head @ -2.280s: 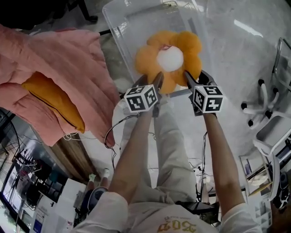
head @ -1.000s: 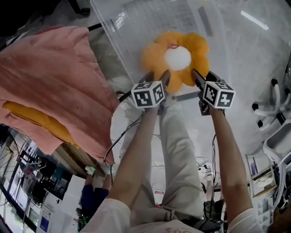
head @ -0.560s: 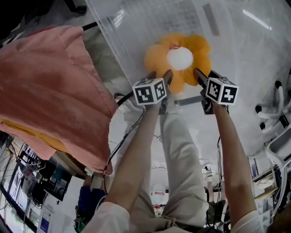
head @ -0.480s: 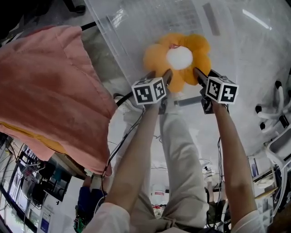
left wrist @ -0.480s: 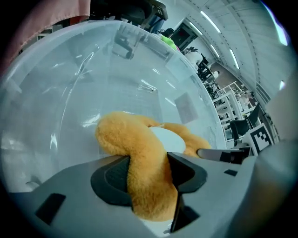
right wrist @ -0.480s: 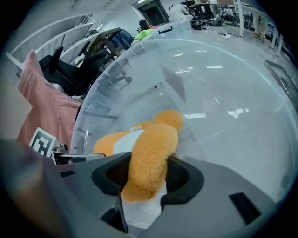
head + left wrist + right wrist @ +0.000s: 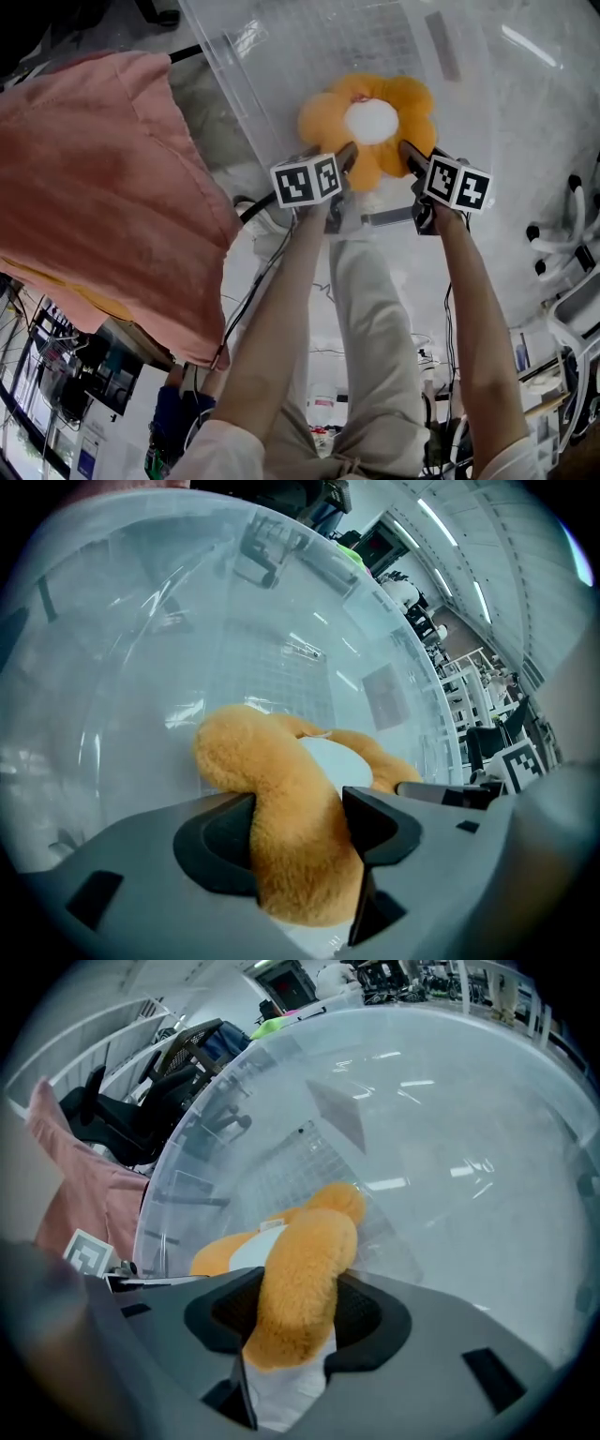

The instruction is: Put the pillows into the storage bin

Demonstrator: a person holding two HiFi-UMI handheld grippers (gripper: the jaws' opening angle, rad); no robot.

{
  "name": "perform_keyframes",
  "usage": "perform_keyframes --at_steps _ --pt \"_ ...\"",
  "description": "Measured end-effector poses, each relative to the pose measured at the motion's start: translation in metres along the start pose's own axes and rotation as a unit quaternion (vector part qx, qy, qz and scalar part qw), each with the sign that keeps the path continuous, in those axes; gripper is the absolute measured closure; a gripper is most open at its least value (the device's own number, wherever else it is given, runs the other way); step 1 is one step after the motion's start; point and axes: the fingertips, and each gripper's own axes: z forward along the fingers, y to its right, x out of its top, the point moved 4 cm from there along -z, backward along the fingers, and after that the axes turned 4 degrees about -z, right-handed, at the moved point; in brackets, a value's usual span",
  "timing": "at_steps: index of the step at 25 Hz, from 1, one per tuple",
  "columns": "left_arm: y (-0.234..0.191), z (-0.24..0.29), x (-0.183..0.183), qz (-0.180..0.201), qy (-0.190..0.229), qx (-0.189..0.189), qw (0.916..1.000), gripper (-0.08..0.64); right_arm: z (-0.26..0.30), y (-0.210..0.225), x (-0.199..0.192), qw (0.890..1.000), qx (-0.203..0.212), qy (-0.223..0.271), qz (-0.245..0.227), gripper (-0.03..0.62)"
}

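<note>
An orange flower-shaped pillow (image 7: 323, 120) with a white centre hangs inside the clear plastic storage bin (image 7: 272, 66). My left gripper (image 7: 345, 156) grips its near-left petal, and my right gripper (image 7: 409, 152) grips its near-right petal. In the left gripper view the orange petal (image 7: 286, 799) fills the gap between the jaws of my left gripper (image 7: 300, 832). Those jaws have just been opening a little, and both pads still touch the plush. In the right gripper view my right gripper (image 7: 295, 1321) is shut on another petal (image 7: 305, 1265), with the bin (image 7: 431, 1157) behind.
A pink cloth (image 7: 103, 187) hangs at the left, with a yellow-orange cushion edge (image 7: 89, 300) showing under it. A wheeled chair base (image 7: 562, 253) stands at the right. Cables (image 7: 248, 211) lie on the floor by the person's legs (image 7: 366, 309).
Both grippers and the flower pillow have sunk a little deeper into the bin. Both marker cubes have rolled slightly.
</note>
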Motion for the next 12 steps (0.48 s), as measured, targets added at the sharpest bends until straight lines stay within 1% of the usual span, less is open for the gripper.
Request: perform_keyframes --at_steps 2,5,8,12 --pt "-0.001 0.002 -0.002 -0.003 -0.009 -0.006 0.9999 0.247 0.003 0.000 0.000 1.000 0.000 -0.006 -0.005 0.376" --pt "0.002 0.005 -0.007 0.003 -0.018 -0.009 0.9998 0.207 0.005 0.003 -0.002 1.000 0.007 -0.025 0.006 0.360" --pt "0.004 0.006 -0.014 0.011 -0.031 -0.013 0.9994 0.170 0.003 0.009 -0.004 0.999 -0.003 -0.033 0.007 0.342" --pt "0.006 0.005 -0.016 0.032 -0.030 0.007 0.9990 0.139 -0.001 0.012 -0.003 0.999 -0.015 -0.029 -0.007 0.321"
